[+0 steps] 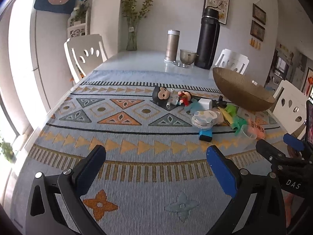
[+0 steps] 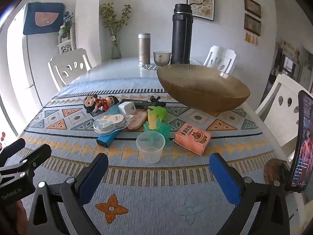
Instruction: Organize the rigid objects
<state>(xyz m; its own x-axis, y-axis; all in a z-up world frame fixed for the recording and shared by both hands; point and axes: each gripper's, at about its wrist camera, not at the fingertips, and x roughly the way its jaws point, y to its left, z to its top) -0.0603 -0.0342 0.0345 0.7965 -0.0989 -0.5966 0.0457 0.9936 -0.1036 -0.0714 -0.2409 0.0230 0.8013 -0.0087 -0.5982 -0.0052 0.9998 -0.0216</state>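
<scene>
Hovering open left tool (image 1: 156, 156), pink box (image 2: 192, 138) clear only rightward, possibly cardboard

Both tools share one build. The left gripper (image 1: 156, 168) has black plastic arms, silver round screws at the joints and blue padded fingers (image 1: 221, 170). The right gripper (image 2: 158, 178) matches it. White lettering, "DAS" and "GenRobot.AI", marks the black bodies.

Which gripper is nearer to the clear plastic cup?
Right. The cup stands just ahead of the open right gripper, roughly centred. The open left gripper sits farther off, with the cup ahead and to its right.
</scene>
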